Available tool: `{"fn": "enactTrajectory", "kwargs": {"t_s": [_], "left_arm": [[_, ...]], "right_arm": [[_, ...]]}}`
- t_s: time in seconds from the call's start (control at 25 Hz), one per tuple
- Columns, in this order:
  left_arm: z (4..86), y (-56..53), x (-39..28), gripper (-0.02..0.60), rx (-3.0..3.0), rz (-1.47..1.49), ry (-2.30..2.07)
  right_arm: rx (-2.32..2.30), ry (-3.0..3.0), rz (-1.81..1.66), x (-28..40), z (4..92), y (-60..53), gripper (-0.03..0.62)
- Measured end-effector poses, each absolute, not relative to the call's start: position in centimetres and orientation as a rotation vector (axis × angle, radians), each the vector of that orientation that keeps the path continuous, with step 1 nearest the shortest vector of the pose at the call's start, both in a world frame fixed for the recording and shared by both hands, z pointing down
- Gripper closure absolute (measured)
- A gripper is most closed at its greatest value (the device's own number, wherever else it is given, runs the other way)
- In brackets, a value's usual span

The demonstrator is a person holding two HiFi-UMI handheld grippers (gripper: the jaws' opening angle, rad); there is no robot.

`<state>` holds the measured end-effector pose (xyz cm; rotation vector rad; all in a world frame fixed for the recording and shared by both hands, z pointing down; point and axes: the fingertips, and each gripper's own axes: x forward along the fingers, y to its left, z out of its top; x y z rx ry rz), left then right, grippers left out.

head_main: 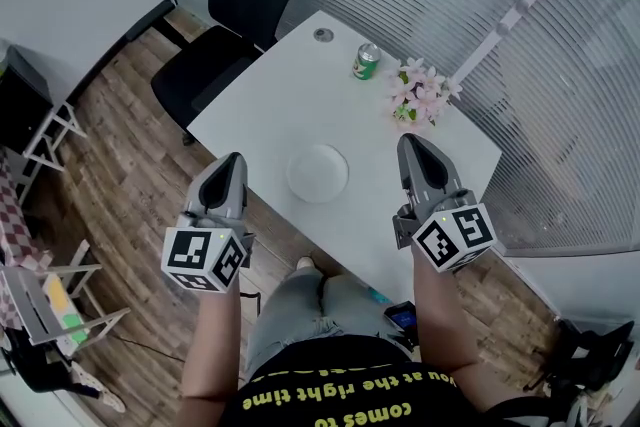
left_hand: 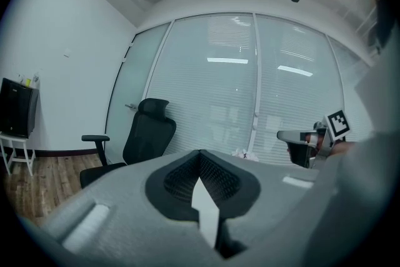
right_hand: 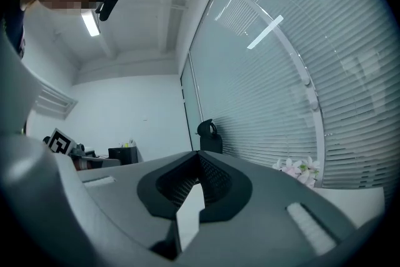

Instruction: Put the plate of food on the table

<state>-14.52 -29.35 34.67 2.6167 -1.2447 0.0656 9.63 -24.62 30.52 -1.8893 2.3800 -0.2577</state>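
Right claw (right_hand: 199,167) closed, empty; pink flowers (right_hand: 299,170) at right, black chair (right_hand: 210,137) ahead.

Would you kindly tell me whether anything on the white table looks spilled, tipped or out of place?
Nothing stands out. The white plate lies flat on the table, the green can stands upright and the pink flowers sit near it; no spill shows.

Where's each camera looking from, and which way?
Head view: on the head, looking down at table and plate; arms, left tongs, right tongs show.
Left gripper view: on left tongs, facing the black chair; shut jaws show.
Right gripper view: on right tongs, facing the blinds; shut jaws show.
Shared: head and right views show the flowers.
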Motion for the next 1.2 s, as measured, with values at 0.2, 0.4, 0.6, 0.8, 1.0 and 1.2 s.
{"fn": "enactTrajectory", "kwargs": {"t_s": [0.2, 0.4, 0.6, 0.8, 1.0, 1.2], "left_arm": [[34.6, -29.7, -13.7, 0.581, 2.625, 0.058, -1.234], [34.3, -29.9, -12.6, 0.581, 2.623, 0.052, -1.241], [34.3, -30.3, -11.5, 0.581, 2.619, 0.055, -1.235], [35.0, -30.9, -9.6, 0.581, 2.621, 0.071, -1.211], [35.6, -31.3, -7.2, 0.581, 2.631, 0.094, -1.174], [36.1, -31.6, -4.5, 0.581, 2.65, 0.116, -1.122]], "right_arm": [[-1.892, 2.374, -0.26, 10.2, 30.6, -25.0, 0.588], [-1.885, 2.382, -0.265, 10.9, 30.5, -25.3, 0.588], [-1.895, 2.375, -0.263, 12.3, 30.5, -25.5, 0.588], [-1.926, 2.349, -0.277, 14.5, 31.2, -25.4, 0.588], [-1.964, 2.325, -0.298, 16.7, 32.1, -25.0, 0.588], [-2.0, 2.29, -0.316, 18.8, 32.7, -24.6, 0.588]]}}
